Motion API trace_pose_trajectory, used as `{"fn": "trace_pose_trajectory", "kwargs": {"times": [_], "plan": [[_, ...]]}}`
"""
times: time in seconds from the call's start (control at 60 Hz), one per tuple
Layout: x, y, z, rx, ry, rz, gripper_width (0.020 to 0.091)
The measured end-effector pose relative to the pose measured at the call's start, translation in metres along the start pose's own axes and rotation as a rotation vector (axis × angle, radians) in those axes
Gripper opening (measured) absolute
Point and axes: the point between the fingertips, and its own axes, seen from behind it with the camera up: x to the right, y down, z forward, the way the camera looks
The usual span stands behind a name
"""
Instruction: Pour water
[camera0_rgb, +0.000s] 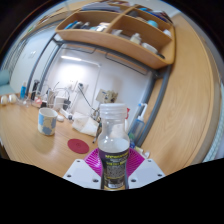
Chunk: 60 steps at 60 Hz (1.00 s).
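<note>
The hand-held gripper (115, 172) is clenched on a clear bottle (114, 150), which stands upright between its two fingers with a magenta pad (95, 158) pressed against each side. The bottle carries a white cap (113, 109) and a dark label with green print; whether it holds water cannot be told.

Ahead of the fingers and to the left, a white mug (47, 122) stands on the wooden bench (185, 110), well apart from the bottle. A round red coaster (78, 147) lies flat on the bench between the mug and the bottle, nearer the bottle and touching neither. The stretch of bench from the fingers to the coaster and mug is open. To the right of the bottle the bench runs wide and bare to its far edge.

Beyond the mug, along the back of the bench, sits a crowd of small things, too small to tell apart. Above them hangs a wooden shelf (120, 30) with compartments holding pale items. Behind is a light wall with a bright window (72, 58).
</note>
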Motion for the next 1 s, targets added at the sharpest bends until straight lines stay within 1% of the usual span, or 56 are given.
{"fn": "trace_pose_trajectory", "kwargs": {"times": [0.133,0.2,0.25,0.317,0.4,0.417,0.55,0.617,0.783,1.0], "plan": [[-0.026,-0.037,0.031,0.038,0.017,-0.388,0.0268],[-0.045,-0.053,0.048,0.052,0.007,-0.564,0.0268],[-0.056,-0.069,0.063,0.079,-0.006,-0.708,0.0272],[-0.077,-0.084,0.074,0.091,0.014,-0.891,0.027],[-0.098,-0.104,0.088,0.132,0.017,-1.096,0.0269],[-0.097,-0.108,0.095,0.15,0.004,-1.142,0.0269],[-0.12,-0.133,0.105,0.201,0.04,-1.4,0.0268],[-0.126,-0.144,0.106,0.204,0.068,-1.5,0.0267],[-0.136,-0.158,0.12,0.224,0.102,-1.744,0.0268],[-0.143,-0.143,0.129,0.214,0.115,-1.94,0.0268]]}}
